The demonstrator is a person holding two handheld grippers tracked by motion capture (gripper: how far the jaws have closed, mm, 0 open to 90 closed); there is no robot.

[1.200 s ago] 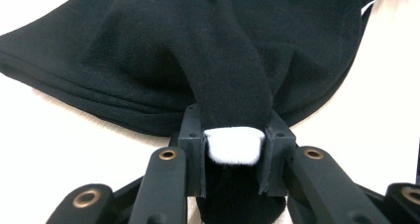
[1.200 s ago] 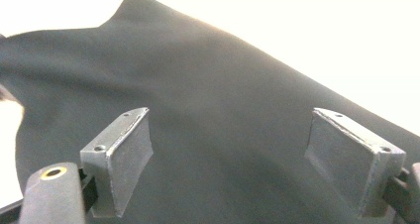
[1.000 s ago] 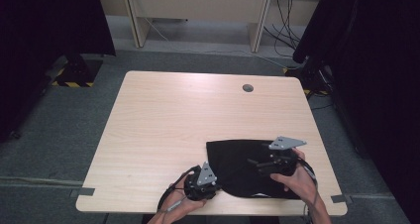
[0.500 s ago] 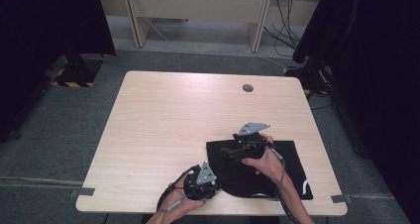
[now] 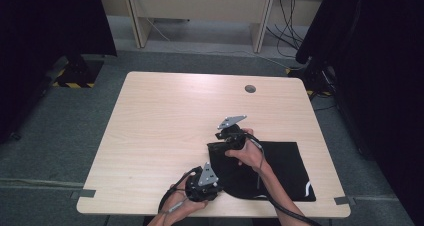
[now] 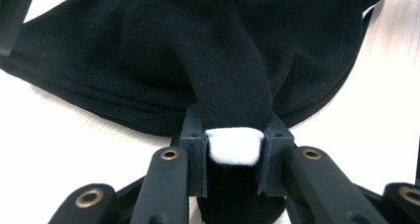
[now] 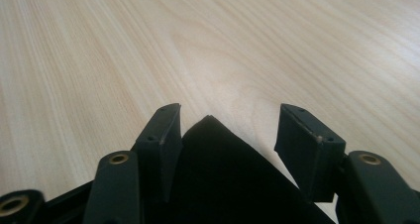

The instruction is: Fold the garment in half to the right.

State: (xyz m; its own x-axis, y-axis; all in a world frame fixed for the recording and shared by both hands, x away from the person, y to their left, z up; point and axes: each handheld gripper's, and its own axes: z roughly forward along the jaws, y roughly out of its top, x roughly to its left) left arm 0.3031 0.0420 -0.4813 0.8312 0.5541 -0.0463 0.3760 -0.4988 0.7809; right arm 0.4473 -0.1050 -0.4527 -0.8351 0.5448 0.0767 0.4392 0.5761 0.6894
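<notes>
Nearest the person, at the table's front edge, the left gripper (image 5: pixel 204 182) sits low over the pale wooden table (image 5: pixel 165 121), its jaws clamped on a bunched fold of the black knitted fabric garment (image 5: pixel 280 166); in the left gripper view the pinch is plain — a tuck of dark cloth (image 6: pixel 233 85) runs up from between the jaws, and a small white tag or label (image 6: pixel 234 145) is squeezed between them, so the hold seems meant to anchor that near corner while the other hand works; past the pinch the cloth spreads in soft ridges onto the bare wood. A little farther in, the right gripper (image 5: pixel 227 134) rests over the garment's far left corner, the hand behind it lying across the dark cloth; in the right gripper view its jaws stand apart with a pointed black corner (image 7: pixel 213 135) lying between them on the wood, touching the left jaw and clear of the right one — a corner set down or not yet taken, I cannot say which. The garment itself lies flat on the table's near right part, a thin white stripe (image 5: pixel 308 188) at its near right corner. Farther off, the tabletop is bare up to a round dark cable hole (image 5: pixel 250 88) near the far edge; beyond it stand grey floor and pale desk legs (image 5: pixel 260 31).
</notes>
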